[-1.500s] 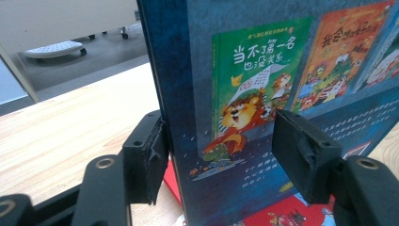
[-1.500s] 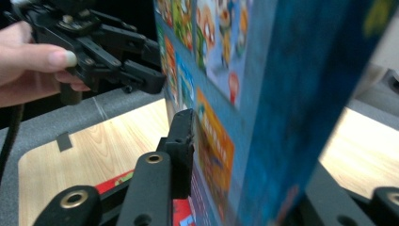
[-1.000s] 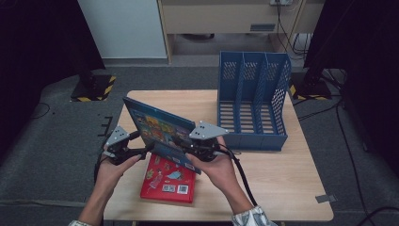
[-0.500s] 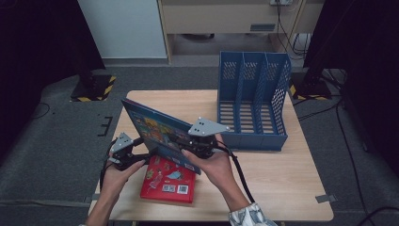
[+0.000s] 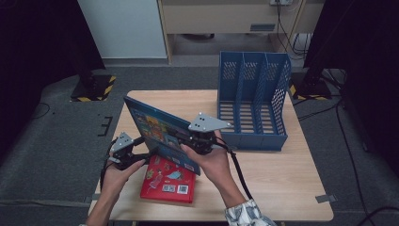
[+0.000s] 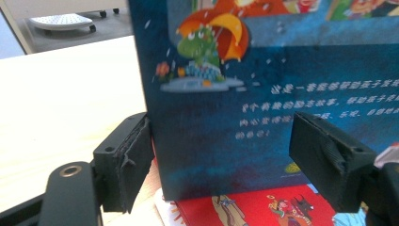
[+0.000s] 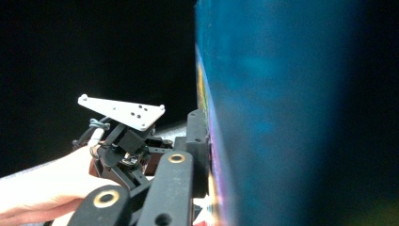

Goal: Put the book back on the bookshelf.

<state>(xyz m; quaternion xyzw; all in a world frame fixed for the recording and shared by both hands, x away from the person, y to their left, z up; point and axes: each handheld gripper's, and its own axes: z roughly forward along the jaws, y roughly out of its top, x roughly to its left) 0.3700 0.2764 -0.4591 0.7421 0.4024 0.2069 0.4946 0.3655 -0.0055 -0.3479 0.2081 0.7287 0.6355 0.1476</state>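
Blue picture book (image 5: pixel 157 132) stands tilted on edge above the near-left part of the wooden table (image 5: pixel 282 183), lifted clear of the red book (image 5: pixel 168 180) that lies flat beneath it. The right gripper (image 5: pixel 186 140) is clamped on the blue book; its jaws have just been closing, with the cover between them, and in the right gripper view one pad presses flat against the cover (image 7: pixel 282 117). The left gripper (image 5: pixel 141 147) sits at the book's lower left corner. In the left gripper view its jaws stand apart: one jaw lies just against the book's edge and the other is off to the side in front of the cover (image 6: pixel 244 117), so it does not pinch the book. The red book's corner (image 6: pixel 263 207) shows below.

Blue file rack (image 5: pixel 254 101) stands at the far right of the table, well apart from both books. Its upright dividers form three slots with perforated walls, and all three slots hold nothing.
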